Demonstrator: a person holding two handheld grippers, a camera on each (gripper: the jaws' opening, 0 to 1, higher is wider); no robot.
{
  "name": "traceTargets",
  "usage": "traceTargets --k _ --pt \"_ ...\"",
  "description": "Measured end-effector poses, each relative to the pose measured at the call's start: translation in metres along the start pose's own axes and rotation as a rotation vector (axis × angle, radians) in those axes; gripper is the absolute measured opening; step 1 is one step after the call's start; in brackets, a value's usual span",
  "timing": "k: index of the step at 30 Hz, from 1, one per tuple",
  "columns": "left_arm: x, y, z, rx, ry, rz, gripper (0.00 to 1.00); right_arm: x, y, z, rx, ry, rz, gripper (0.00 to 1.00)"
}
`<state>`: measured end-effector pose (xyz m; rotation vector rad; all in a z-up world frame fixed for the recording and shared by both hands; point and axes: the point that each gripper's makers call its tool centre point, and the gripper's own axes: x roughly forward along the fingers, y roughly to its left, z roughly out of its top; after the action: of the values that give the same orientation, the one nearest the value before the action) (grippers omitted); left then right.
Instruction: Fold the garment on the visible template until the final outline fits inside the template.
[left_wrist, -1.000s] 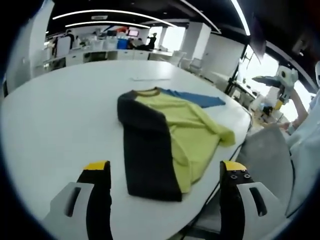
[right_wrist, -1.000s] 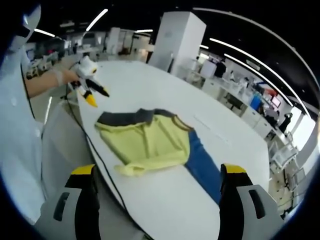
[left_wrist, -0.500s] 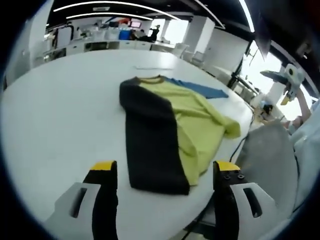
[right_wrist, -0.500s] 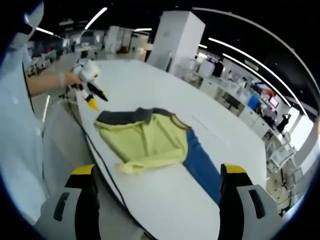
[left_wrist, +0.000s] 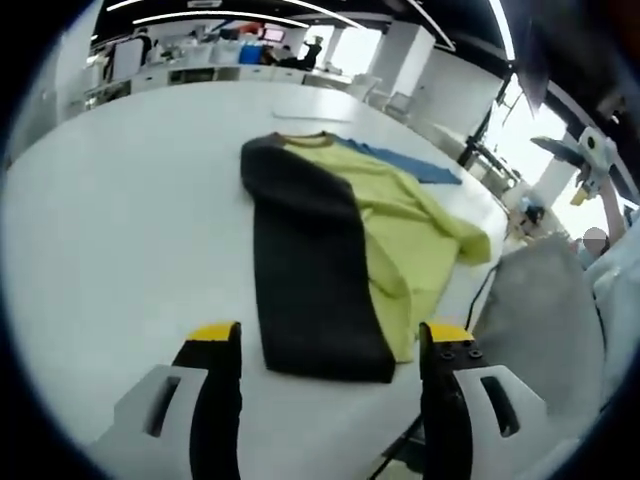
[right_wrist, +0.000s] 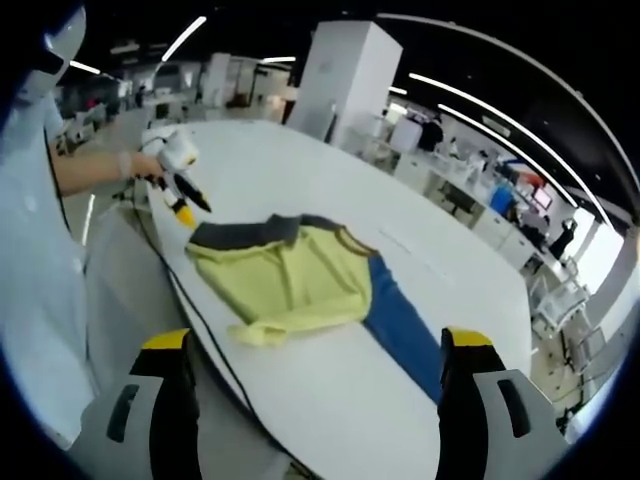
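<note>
Both hand-held grippers are hanging above the table edge with nothing between their jaws. In the left gripper view, the left gripper is standing with its yellow-tipped black jaws spread wide, released, pointing toward the near end of the garment. In the right gripper view, the right gripper is likewise gaping, its jaws well apart.

Lying flat on the large white oval table is the partly folded yellow, dark grey and blue cloth garment: the dark grey panel is running lengthwise beside the yellow body, and a blue sleeve is stretching out at the far end. In the right gripper view the garment is sitting close to the table's near edge, with the left gripper held in a person's hand just beside the grey end, apart from the cloth. No template outline is discernible around the garment.
</note>
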<state>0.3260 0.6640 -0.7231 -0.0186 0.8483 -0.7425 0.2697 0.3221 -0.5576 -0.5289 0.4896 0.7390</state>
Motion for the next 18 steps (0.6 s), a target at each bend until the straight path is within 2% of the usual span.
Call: traceTargets --k 11,18 --pt "0.003 0.005 -0.014 -0.018 0.039 -0.002 0.62 -0.001 0.0 -0.004 0.006 0.01 -0.006 1.0" --pt "0.003 0.01 -0.019 -0.041 0.041 -0.002 0.58 0.0 0.001 -0.003 0.002 0.016 -0.005 1.0"
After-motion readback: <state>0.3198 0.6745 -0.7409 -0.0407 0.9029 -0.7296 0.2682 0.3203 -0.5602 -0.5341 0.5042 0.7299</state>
